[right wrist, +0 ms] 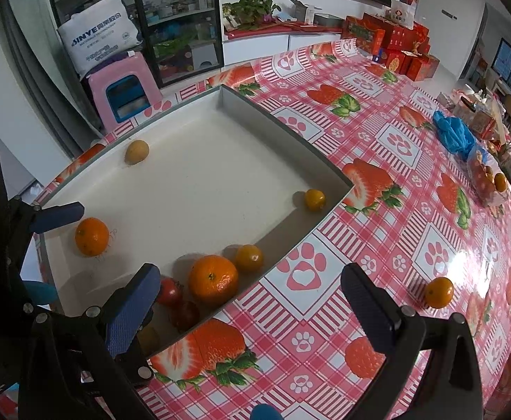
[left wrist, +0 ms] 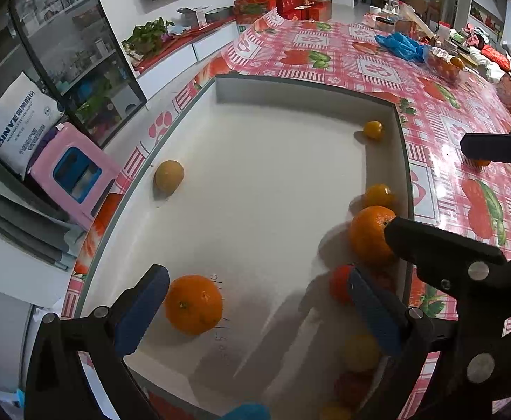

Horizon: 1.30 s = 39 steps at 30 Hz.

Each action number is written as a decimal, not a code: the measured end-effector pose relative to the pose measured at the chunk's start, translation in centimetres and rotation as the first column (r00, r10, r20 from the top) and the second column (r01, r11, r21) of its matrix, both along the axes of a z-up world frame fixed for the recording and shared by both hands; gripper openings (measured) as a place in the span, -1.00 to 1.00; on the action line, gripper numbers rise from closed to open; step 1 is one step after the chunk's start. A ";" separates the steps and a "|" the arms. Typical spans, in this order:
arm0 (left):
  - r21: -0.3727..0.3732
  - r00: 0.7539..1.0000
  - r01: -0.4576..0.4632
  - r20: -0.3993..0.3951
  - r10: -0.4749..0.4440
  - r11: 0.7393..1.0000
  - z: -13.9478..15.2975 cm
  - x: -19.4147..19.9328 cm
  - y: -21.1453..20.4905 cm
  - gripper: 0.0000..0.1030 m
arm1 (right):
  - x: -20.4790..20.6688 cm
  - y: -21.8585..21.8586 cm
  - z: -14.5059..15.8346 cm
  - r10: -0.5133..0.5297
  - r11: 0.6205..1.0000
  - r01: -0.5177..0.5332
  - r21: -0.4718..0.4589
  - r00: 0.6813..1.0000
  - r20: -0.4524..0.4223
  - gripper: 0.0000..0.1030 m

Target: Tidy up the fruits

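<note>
I'm in a lived-in home dining room: strawberry-print tablecloth [right wrist: 378,182] under me, a glass-door cabinet [right wrist: 171,24] at eleven o'clock beside a pink plastic stool [right wrist: 122,91], red gift boxes [right wrist: 392,45] stacked at one o'clock.

The tray [right wrist: 283,124] lies on the table [right wrist: 378,161] at its near-left corner. Inside, seen from the right wrist view, 1 large orange [right wrist: 91,236] sits at 9 o'clock, a rounder fruit [right wrist: 137,152] at 11 (against the far-left wall), a small citrus [right wrist: 314,199] at 3. Another large orange [right wrist: 213,277] sits at 6, just beside a small one [right wrist: 249,258]. Outside the tray, well apart at 4 o'clock, 1 loose citrus [right wrist: 439,292] lies on the table.
</note>
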<state>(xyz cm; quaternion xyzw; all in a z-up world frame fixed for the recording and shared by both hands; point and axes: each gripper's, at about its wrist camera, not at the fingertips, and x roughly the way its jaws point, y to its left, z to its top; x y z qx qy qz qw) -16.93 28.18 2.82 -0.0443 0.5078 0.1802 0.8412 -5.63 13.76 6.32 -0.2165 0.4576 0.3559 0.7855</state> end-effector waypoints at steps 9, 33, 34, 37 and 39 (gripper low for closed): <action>0.007 1.000 0.005 -0.002 -0.005 1.000 0.3 -0.1 -0.4 1.00 | -0.2 -0.1 0.1 0.000 1.000 0.000 0.000 1.000 0.002 0.99; 0.020 1.000 0.015 -0.008 -0.015 1.000 0.4 -0.1 -1.1 1.00 | -0.6 -0.4 0.3 0.007 1.000 -0.007 0.000 1.000 0.006 0.99; 0.021 1.000 0.015 -0.007 -0.015 1.000 0.4 0.0 -1.1 1.00 | -0.6 -0.4 0.3 0.008 1.000 -0.008 0.000 1.000 0.006 0.99; 0.023 1.000 0.016 -0.009 -0.016 1.000 0.4 -0.1 -1.2 1.00 | -0.6 -0.5 0.4 0.008 1.000 -0.008 0.000 1.000 0.006 0.99; 0.026 1.000 0.015 -0.008 -0.015 1.000 0.5 -0.1 -1.3 1.00 | -0.7 -0.6 0.4 0.008 1.000 -0.008 0.002 1.000 0.005 0.99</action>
